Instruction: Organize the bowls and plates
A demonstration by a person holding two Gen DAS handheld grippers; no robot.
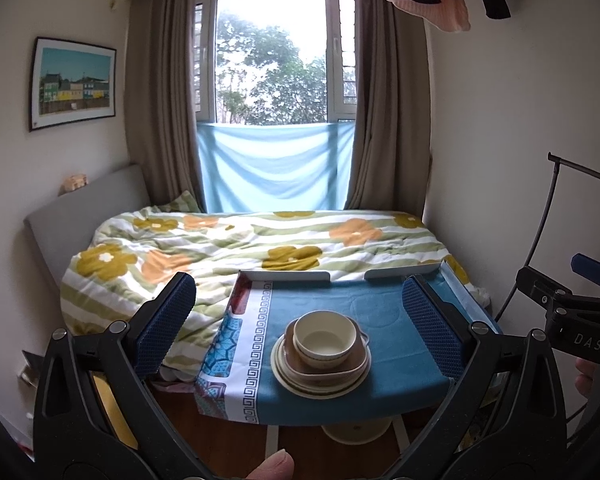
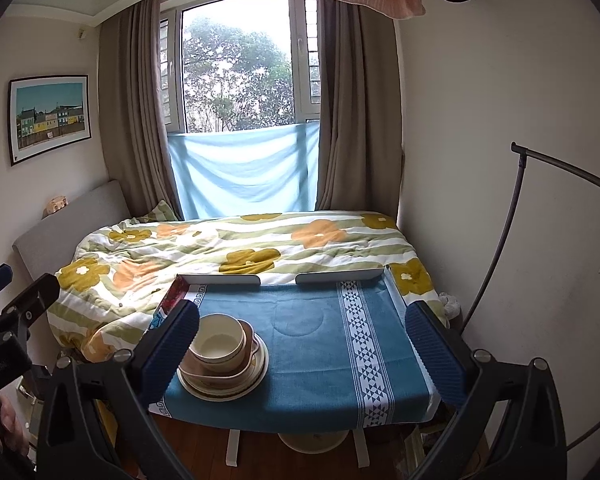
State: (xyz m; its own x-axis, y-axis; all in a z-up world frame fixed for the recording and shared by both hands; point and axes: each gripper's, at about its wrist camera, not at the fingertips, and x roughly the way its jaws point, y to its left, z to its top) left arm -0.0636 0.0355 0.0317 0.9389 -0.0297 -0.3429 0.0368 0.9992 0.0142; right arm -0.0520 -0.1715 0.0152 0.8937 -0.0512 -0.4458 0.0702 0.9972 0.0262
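Observation:
A cream bowl (image 1: pixel 325 336) sits in a brown square dish (image 1: pixel 328 364), on round cream plates (image 1: pixel 300 382), stacked on a small table with a blue cloth (image 1: pixel 384 300). The stack also shows in the right wrist view: bowl (image 2: pixel 218 340), dish (image 2: pixel 216 376), plates (image 2: pixel 256 378), cloth (image 2: pixel 312 344). My left gripper (image 1: pixel 300 316) is open and empty, held back from the table, its blue pads (image 1: pixel 166 320) either side of the stack. My right gripper (image 2: pixel 302 344) is open and empty, with the stack by its left pad (image 2: pixel 172 350).
A bed with a flowered quilt (image 1: pixel 228 248) lies behind and left of the table. A white rail (image 1: pixel 284 276) edges the table's far side. A wall and a black curved stand (image 2: pixel 512 232) are on the right. A window with curtains is behind.

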